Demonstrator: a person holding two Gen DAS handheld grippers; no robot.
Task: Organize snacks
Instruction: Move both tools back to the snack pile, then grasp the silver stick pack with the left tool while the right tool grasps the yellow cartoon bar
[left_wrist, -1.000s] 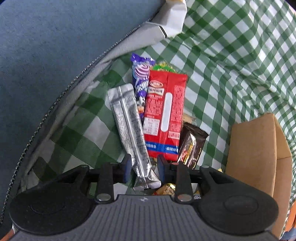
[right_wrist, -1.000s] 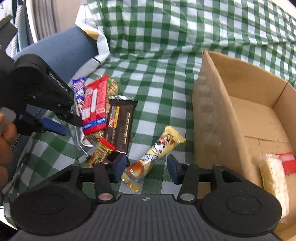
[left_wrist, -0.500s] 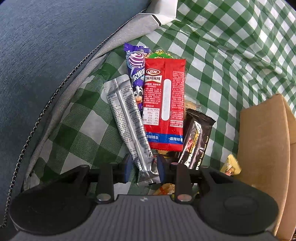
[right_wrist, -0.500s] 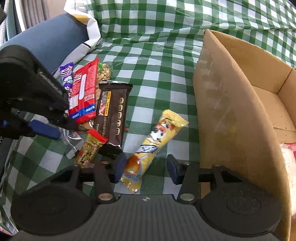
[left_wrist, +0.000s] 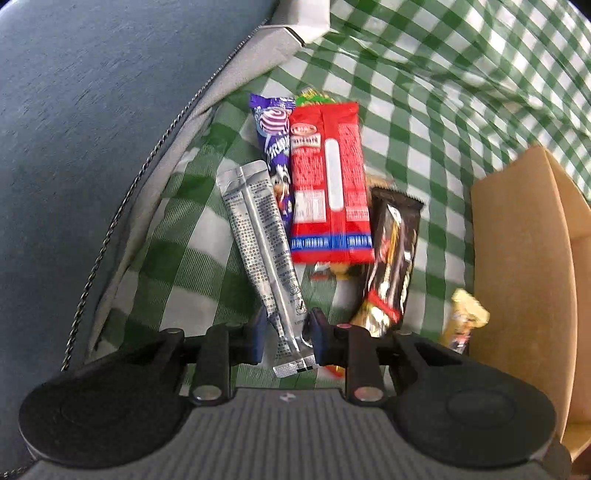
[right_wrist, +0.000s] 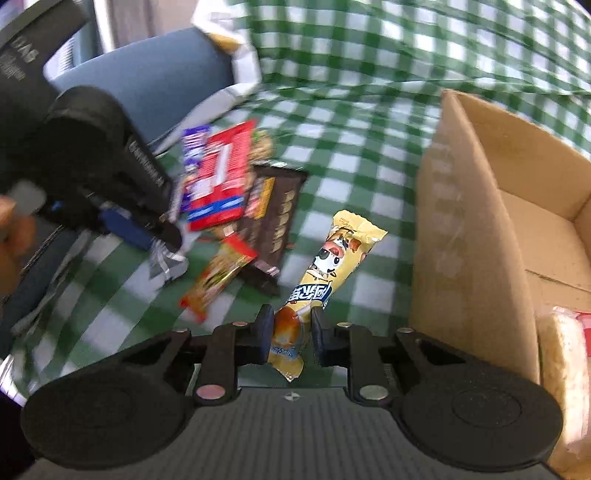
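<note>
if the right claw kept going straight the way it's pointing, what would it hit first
The right claw, its jaws closing, already has the yellow cartoon-cow snack packet between its pads. Pushed on, it would probably press that packet into the green checked tablecloth; depth is uncertain.

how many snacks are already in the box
1 visible: a pale wrapped snack on the floor of the cardboard box, at its near right side. More may be hidden out of frame.
</note>
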